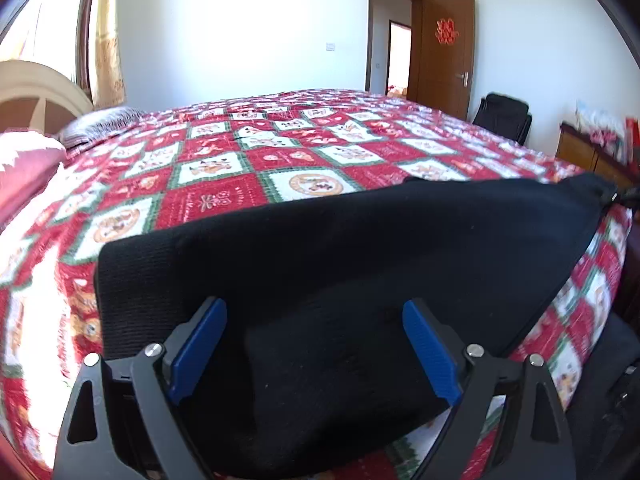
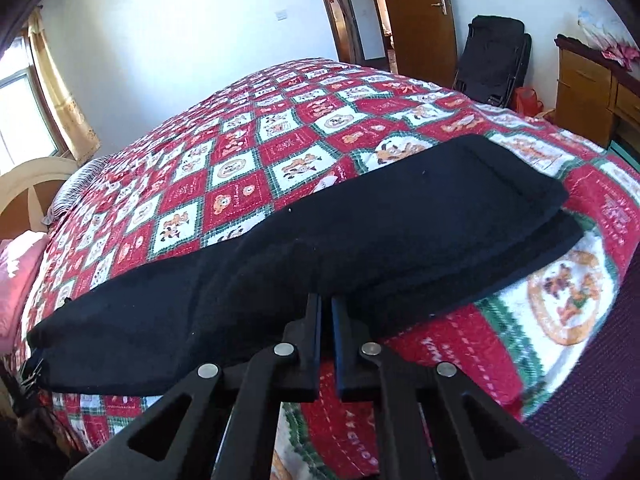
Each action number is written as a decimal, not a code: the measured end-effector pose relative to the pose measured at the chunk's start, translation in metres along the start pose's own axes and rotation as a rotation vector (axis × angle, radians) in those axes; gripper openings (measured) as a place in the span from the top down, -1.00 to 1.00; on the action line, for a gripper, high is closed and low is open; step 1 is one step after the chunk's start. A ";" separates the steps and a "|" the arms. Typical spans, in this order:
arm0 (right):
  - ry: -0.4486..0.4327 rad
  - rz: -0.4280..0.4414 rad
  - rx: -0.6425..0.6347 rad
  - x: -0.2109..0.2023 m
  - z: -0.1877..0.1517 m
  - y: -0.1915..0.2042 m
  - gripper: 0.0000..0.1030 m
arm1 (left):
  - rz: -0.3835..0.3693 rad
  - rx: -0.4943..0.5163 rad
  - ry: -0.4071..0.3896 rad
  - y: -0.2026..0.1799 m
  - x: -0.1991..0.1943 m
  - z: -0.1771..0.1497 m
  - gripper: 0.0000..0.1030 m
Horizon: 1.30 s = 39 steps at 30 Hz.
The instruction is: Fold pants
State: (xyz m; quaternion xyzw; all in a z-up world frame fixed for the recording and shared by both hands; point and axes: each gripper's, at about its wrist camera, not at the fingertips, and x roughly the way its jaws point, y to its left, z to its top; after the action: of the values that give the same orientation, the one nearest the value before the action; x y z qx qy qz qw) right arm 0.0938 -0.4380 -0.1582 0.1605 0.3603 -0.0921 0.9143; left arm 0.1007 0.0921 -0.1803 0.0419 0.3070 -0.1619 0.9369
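Black pants [image 1: 360, 248] lie folded lengthwise along the near edge of a bed with a red, white and green patterned quilt [image 1: 248, 168]. My left gripper [image 1: 316, 308] stands wide open over one end of the pants. Its blue pads [image 1: 200, 344] sit on either side of the cloth without pressing it. In the right wrist view the pants [image 2: 360, 216] stretch from lower left to upper right, with the stacked leg ends at the right. My right gripper [image 2: 326, 300] is shut, its fingertips pinched on the near edge of the pants about midway along.
A pink pillow [image 2: 16, 280] and a headboard [image 1: 36, 92] are at the left end of the bed. A black folding chair [image 2: 496, 60], a wooden cabinet [image 2: 592, 96] and an open door [image 1: 448, 52] stand beyond the bed on the right.
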 end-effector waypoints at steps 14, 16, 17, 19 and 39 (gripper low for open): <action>-0.001 -0.082 -0.078 -0.018 -0.004 0.006 0.64 | 0.033 0.039 -0.003 0.007 -0.012 0.006 -0.80; -0.058 -0.140 -0.140 -0.030 -0.004 0.023 0.44 | 0.071 0.023 -0.027 0.015 -0.019 0.009 -0.86; -0.075 -0.129 -0.170 -0.033 -0.005 0.034 0.28 | 0.094 0.006 -0.040 0.021 -0.022 0.010 -0.96; -0.080 -0.055 -0.211 -0.034 -0.009 0.055 0.05 | 0.140 -0.048 -0.048 0.037 -0.024 0.010 -0.99; 0.047 0.169 -0.645 0.023 -0.096 0.220 0.02 | 0.007 -0.343 -0.003 0.089 -0.015 0.002 0.49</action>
State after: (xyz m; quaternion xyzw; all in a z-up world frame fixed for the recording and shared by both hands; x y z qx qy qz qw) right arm 0.1129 -0.1999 -0.1905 -0.1059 0.3773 0.1067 0.9138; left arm 0.1198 0.1803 -0.1716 -0.1177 0.3285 -0.1038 0.9314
